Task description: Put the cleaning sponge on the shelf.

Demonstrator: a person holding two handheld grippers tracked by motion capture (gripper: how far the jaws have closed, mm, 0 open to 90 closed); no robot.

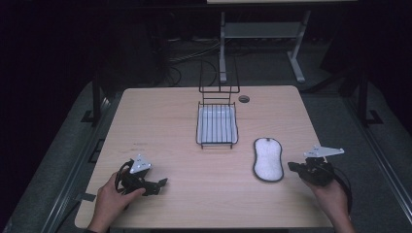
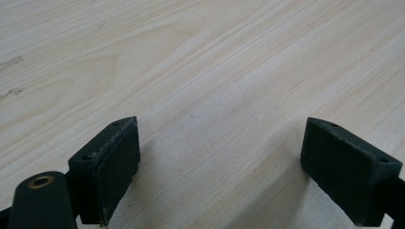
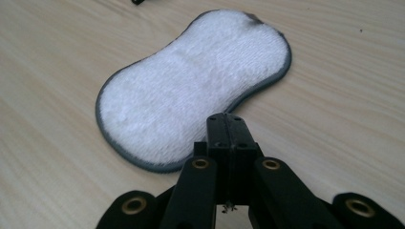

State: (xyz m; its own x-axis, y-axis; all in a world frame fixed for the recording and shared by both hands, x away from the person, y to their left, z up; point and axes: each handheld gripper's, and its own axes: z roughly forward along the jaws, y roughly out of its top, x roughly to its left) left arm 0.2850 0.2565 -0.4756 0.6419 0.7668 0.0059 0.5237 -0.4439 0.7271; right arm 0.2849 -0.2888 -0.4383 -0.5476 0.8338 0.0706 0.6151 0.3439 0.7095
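Sponge (image 3: 191, 90) flat, near end behind pressed-together right gripper (image 3: 227, 125) | left gripper (image 2: 219, 157) spread — rack (image 1: 217, 124) top dim

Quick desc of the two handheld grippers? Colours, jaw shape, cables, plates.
Both the left gripper and the right gripper are black, each topped by a grey three-cornered plate and trailing a black cable. Their jaws are blocky black pads on linkage arms with brass-coloured pivot rings. No sleeves visible on the forearms.

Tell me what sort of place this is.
Probably a lab or recording workspace: a bare wooden table with a cable hole, loose cables on a dark floor, and another desk's frame behind.
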